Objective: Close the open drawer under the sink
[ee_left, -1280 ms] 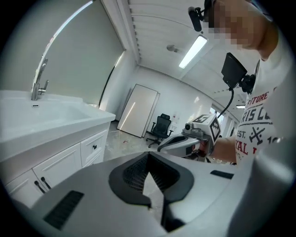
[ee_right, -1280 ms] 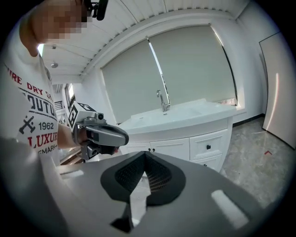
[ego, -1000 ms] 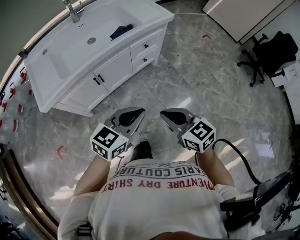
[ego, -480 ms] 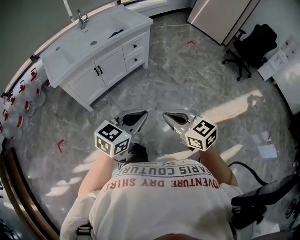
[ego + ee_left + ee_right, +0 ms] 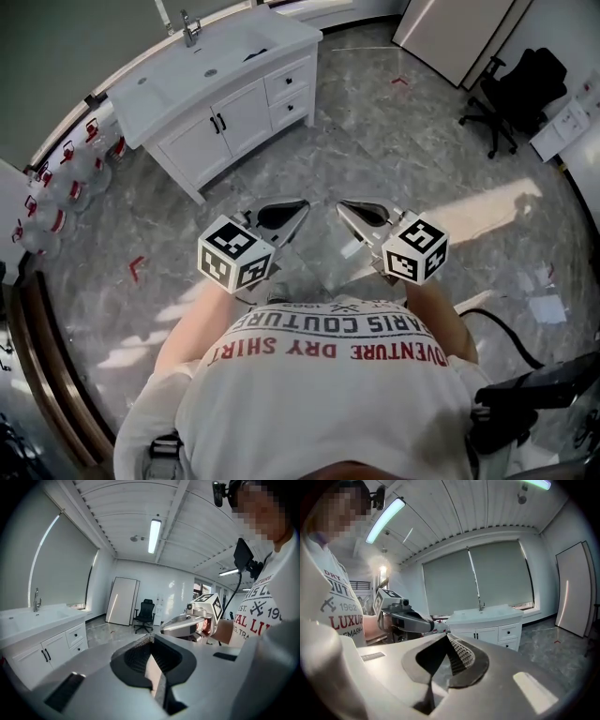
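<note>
My left gripper (image 5: 284, 216) and right gripper (image 5: 354, 210) hang side by side before my chest over the floor (image 5: 422, 159). Both have jaws pressed together with nothing between. The sink vanity (image 5: 155, 98) stands well apart at the floor's far-left edge, against the wall. Its drawers (image 5: 289, 94), at its right end, look flush with the front.
</note>
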The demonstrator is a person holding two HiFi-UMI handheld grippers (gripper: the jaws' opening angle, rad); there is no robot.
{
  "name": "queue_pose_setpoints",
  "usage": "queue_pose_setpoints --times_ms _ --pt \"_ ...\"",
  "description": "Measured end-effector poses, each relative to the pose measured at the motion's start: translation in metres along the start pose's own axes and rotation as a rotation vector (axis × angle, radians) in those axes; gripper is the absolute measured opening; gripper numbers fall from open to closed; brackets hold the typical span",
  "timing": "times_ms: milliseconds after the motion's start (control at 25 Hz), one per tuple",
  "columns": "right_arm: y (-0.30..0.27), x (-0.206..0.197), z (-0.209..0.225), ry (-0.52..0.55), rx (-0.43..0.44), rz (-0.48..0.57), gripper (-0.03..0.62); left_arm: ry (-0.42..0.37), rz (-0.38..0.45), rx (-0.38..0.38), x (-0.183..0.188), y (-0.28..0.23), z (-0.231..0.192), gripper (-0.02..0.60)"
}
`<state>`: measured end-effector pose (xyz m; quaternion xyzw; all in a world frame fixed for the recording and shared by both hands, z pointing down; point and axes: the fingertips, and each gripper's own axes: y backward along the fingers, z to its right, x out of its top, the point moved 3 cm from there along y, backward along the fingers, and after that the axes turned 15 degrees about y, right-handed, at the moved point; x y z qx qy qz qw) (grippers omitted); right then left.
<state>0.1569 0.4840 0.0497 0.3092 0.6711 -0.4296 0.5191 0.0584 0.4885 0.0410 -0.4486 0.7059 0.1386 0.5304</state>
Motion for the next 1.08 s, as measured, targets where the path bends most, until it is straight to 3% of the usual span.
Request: queue_pose_setpoints --times_ms 1080 --pt "0.021 0.000 -0.030 0.024 0.005 0.002 0.000 -0.012 -0.007 -0.010 -0.019 0.008 0.029 0.002"
